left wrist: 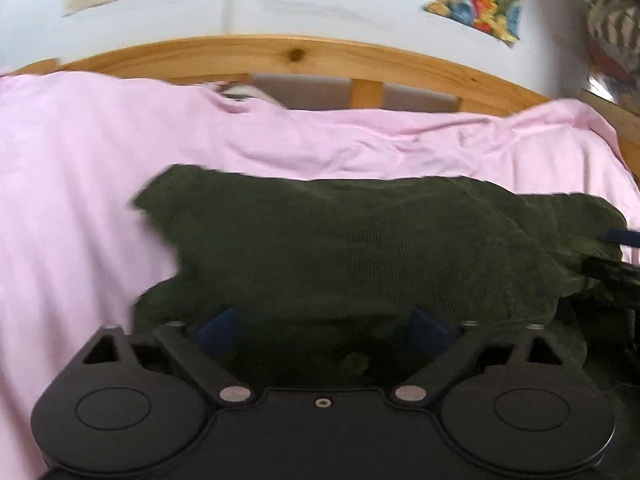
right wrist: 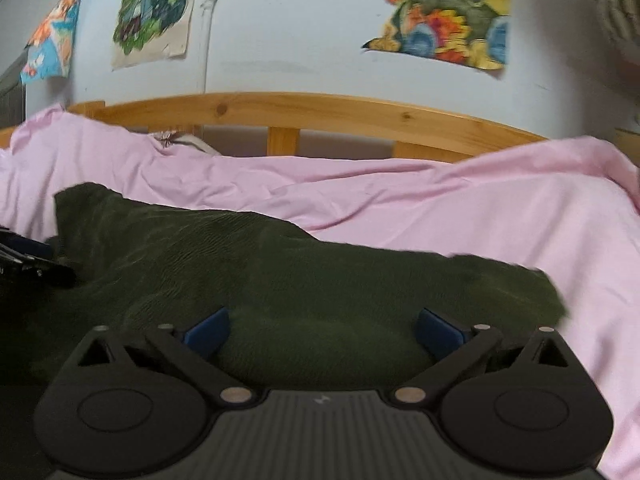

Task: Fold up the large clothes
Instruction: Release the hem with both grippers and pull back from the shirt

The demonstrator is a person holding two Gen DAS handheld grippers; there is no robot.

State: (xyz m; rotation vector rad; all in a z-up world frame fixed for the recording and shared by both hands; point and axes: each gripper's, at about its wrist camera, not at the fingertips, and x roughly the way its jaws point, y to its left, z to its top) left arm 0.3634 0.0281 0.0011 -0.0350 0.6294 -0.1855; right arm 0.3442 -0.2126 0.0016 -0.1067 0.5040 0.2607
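While both claws gape empty, the green garment (left wrist: pixel 360 248) lies just ahead on the pink sheet (left wrist: pixel 80 200).

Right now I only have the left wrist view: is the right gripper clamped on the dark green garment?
Observer: No. The right gripper stands wide open. The dark green garment lies between its blue pads, which do not press on it.
Operator: Where does the cloth end on that side?
Observer: Its edge stops on the pink sheet, just beyond the right-hand pad.
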